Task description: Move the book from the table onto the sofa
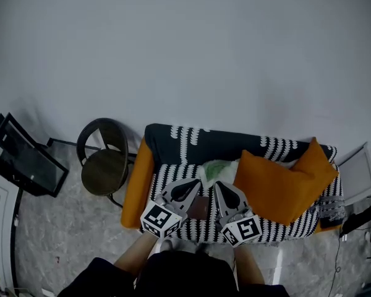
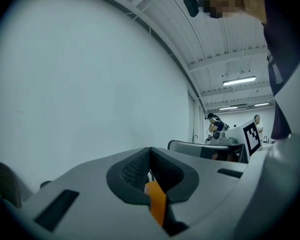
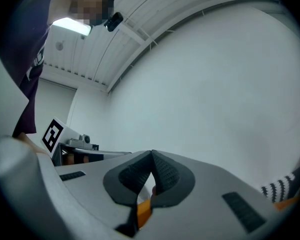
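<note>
Head view alone shows the brown book, lying on the seat of the striped sofa between the left gripper and the right gripper. Both gripper views face mostly the bare wall and show each pair of jaws clenched on nothing.

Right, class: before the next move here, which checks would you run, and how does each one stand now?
1. Left gripper shut, nothing between its jaws: ok.
2. Right gripper shut, nothing between its jaws: ok.
3. Book on the sofa: a dark flat thing lies on the seat between the grippers; cannot tell if it is the book.
4. Right gripper apart from the orange cushion: cannot tell.
</note>
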Demonstrator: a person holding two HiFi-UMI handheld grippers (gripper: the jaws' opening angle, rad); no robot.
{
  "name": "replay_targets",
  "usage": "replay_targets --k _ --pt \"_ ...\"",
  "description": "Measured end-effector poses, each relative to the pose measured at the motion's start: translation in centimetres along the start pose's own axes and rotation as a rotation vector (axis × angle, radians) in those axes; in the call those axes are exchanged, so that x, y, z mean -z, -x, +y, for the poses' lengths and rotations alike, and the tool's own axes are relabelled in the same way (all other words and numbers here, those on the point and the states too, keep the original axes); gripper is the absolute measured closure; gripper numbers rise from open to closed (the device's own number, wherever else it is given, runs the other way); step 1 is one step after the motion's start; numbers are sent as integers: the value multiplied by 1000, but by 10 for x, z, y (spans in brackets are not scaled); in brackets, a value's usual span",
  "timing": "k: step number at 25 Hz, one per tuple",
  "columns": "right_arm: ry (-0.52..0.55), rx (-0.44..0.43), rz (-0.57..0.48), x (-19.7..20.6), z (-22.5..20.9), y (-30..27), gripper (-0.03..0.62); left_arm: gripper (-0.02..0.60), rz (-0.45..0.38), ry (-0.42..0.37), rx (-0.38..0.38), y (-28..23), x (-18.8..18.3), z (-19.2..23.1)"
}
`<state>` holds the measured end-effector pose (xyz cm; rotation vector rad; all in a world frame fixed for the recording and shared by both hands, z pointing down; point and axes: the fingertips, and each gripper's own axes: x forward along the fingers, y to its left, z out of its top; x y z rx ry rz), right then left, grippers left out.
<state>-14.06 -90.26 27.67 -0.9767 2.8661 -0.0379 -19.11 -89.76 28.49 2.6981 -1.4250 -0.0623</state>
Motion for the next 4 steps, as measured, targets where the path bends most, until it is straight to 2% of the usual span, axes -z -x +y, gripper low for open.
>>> replay_targets --k 4 --pt "11 -8 -14 -7 3 5 572 566 -11 -13 -4 3 -4 -6"
